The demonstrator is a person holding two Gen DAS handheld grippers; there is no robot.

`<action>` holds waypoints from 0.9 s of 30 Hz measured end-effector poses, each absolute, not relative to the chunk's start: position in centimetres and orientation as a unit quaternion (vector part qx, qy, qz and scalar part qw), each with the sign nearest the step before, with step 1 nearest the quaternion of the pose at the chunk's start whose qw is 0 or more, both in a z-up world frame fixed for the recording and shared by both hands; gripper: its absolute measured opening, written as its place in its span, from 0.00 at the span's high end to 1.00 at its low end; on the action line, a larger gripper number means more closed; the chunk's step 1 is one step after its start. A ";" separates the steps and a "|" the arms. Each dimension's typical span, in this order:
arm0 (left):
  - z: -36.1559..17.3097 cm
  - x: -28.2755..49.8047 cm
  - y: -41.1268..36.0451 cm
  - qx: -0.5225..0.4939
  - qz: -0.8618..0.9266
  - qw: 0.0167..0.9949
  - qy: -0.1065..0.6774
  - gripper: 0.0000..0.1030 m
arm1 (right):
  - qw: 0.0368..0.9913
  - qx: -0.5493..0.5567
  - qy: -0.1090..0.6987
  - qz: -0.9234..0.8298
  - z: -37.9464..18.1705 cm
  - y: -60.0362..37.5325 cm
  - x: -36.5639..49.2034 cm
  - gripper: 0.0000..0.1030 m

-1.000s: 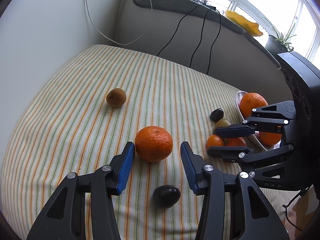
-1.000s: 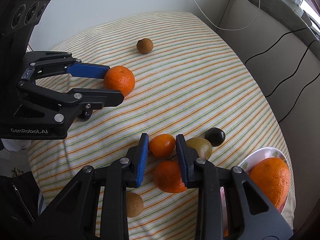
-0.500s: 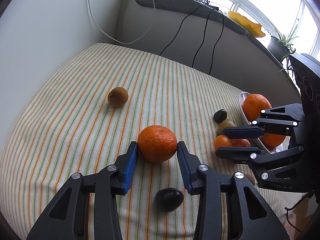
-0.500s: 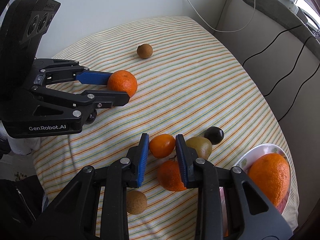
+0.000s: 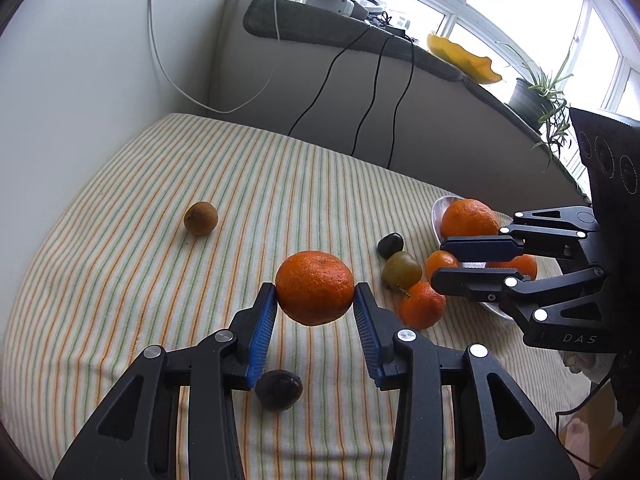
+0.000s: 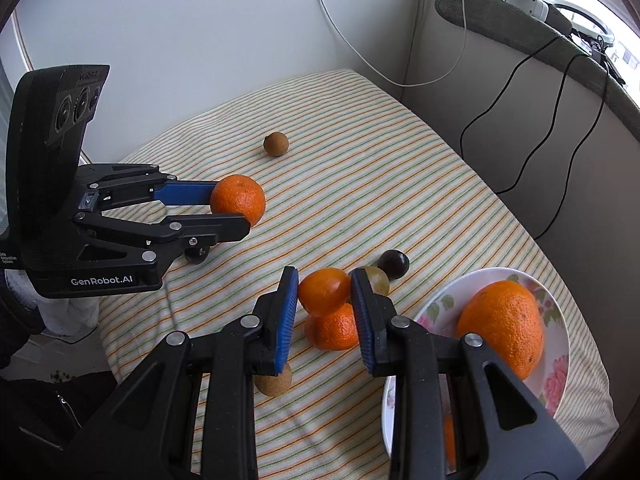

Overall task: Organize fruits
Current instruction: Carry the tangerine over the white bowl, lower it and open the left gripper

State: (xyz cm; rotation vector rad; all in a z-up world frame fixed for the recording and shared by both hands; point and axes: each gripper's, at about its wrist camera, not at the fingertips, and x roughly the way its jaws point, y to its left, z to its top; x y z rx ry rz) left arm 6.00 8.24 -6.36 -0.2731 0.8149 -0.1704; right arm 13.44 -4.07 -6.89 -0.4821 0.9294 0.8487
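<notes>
Left wrist: striped cloth [image 5: 132, 280] lies open beyond the brown fruit [image 5: 200, 218].

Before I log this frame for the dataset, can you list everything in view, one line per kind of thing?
Held oranges: 2, orange; the larger orange in the left gripper, the small orange in the right gripper.
Loose mandarin: 1, orange, on the cloth beside the plate.
Plate: 1, white with flowers, holding a big orange; a further orange fruit shows behind the right gripper.
Brown fruits: 2, one far, one near.
Dark fruits: 2, and.
Green fruit: 1.
Striped cloth: 1.
Cables: white and black, along the wall.
Left gripper, right gripper: black, blue pads.
</notes>
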 end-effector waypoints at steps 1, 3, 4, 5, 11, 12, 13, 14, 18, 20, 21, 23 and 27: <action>-6.2 5.9 7.9 -0.131 -0.087 0.906 0.393 0.63 | 0.785 -0.217 0.428 0.392 -6.5 -4.6 13.4 0.73; -5.8 5.9 7.2 -0.128 -0.094 0.907 0.390 0.63 | 0.791 -0.207 0.425 0.388 -5.7 -5.5 13.4 0.73; -5.7 6.0 6.9 -0.127 -0.098 0.907 0.389 0.63 | 0.794 -0.202 0.423 0.386 -5.4 -6.1 13.5 0.73; -5.6 6.1 6.4 -0.127 -0.102 0.907 0.388 0.63 | 0.798 -0.198 0.422 0.383 -5.1 -6.6 13.5 0.73; -5.8 6.2 3.5 -0.118 -0.128 0.905 0.387 0.63 | 0.816 -0.174 0.415 0.363 -3.6 -10.2 14.0 0.73; -5.9 6.3 2.9 -0.117 -0.133 0.904 0.389 0.63 | 0.818 -0.171 0.414 0.359 -3.4 -10.8 14.1 0.73; -6.0 6.4 2.4 -0.116 -0.139 0.903 0.389 0.63 | 0.821 -0.168 0.414 0.355 -3.3 -11.4 14.3 0.73; -5.9 6.4 1.9 -0.114 -0.145 0.903 0.389 0.63 | 0.823 -0.164 0.414 0.351 -3.2 -12.0 14.5 0.73; -5.6 7.0 -0.4 -0.105 -0.163 0.900 0.391 0.63 | 0.834 -0.146 0.415 0.334 -2.9 -14.5 15.0 0.73; -5.5 7.4 -1.6 -0.101 -0.171 0.898 0.392 0.63 | 0.838 -0.138 0.415 0.325 -2.7 -15.8 15.2 0.73; -5.5 7.6 -2.2 -0.098 -0.176 0.897 0.393 0.63 | 0.840 -0.134 0.416 0.320 -2.7 -16.4 15.3 0.73; -5.5 8.0 -3.3 -0.093 -0.184 0.896 0.394 0.63 | 0.844 -0.126 0.418 0.311 -2.7 -17.7 15.6 0.73; -5.7 8.7 -5.2 -0.082 -0.194 0.892 0.399 0.63 | 0.849 -0.115 0.423 0.295 -3.2 -19.8 16.4 0.73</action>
